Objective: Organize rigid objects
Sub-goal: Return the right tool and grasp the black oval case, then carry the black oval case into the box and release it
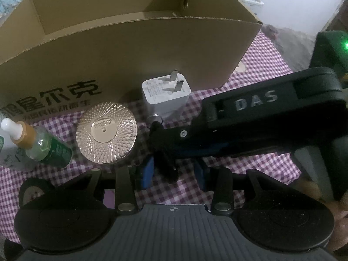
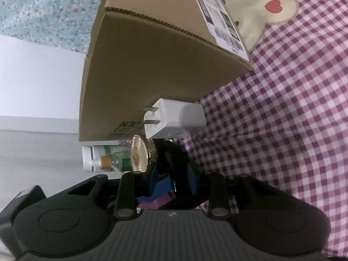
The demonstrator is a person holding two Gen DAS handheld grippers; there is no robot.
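A small black item with a metal ring (image 1: 155,118) lies on the checked cloth. My right gripper (image 1: 162,139) comes in from the right and its blue pads close on the black item (image 2: 174,158). My left gripper (image 1: 174,173) stands over the same spot. Its blue pads (image 1: 148,171) straddle the item's lower end, and cloth shows beside it. A white charger plug (image 1: 166,95) stands just behind, prongs up. A gold round compact (image 1: 106,132) and a green dropper bottle (image 1: 41,145) lie to the left. The open cardboard box (image 1: 130,41) stands behind them all.
A white tube (image 2: 89,158) lies beside the dropper bottle at the left edge. The purple checked cloth (image 2: 282,130) stretches to the right of the box. A cream patch with a red heart (image 2: 275,6) lies beyond the box. The box (image 2: 152,65) carries a shipping label.
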